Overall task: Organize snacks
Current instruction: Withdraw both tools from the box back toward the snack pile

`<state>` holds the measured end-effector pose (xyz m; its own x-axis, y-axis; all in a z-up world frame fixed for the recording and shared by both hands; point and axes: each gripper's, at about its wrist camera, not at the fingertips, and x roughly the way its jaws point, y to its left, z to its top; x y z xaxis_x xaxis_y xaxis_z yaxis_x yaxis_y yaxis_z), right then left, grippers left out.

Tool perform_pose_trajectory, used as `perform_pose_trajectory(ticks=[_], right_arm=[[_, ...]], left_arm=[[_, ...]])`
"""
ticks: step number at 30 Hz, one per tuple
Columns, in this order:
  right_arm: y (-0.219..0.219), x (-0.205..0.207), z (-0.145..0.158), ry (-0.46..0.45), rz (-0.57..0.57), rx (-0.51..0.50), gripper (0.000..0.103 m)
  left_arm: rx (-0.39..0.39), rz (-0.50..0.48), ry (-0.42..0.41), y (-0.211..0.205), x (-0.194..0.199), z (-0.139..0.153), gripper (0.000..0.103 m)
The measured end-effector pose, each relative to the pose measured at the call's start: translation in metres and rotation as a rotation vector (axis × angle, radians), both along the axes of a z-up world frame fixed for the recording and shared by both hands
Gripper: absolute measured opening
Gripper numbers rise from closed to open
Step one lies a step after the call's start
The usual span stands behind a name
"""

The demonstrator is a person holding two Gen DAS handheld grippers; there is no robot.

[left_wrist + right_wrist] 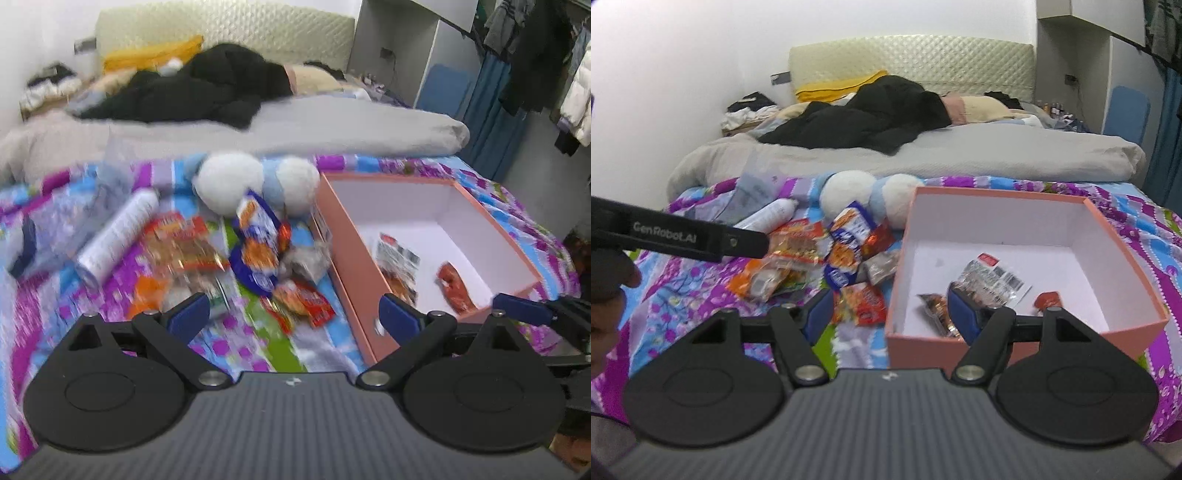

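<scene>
Jaws of left gripper [291, 317] and right gripper [892, 314] apart, empty, beside pink box [997, 194] rim.

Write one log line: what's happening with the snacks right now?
left tongs: open, empty | right tongs: open, empty | box: few snacks in | pile: on bed, left of box

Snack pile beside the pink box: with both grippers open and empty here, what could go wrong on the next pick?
The snack packets overlap in a loose heap, so the left gripper may well pinch two at once or drag neighbours. The spray can lies against the heap and could get nudged or grabbed by mistake. The pink box sits on soft bedding; the right gripper close to its near wall could tip it.
</scene>
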<state>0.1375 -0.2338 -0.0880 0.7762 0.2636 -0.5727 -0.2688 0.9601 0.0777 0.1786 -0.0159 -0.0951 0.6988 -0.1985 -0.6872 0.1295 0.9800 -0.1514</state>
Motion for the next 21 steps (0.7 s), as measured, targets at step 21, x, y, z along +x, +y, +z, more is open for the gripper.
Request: perform_pose_trajectory(ticks=[21], right_arm=[[0.031,-0.036,-0.01,0.002,0.064,-0.018,0.07]], left_arm=[[0.12,0.088,0.035,0.029,-0.046,-0.014,0.103]])
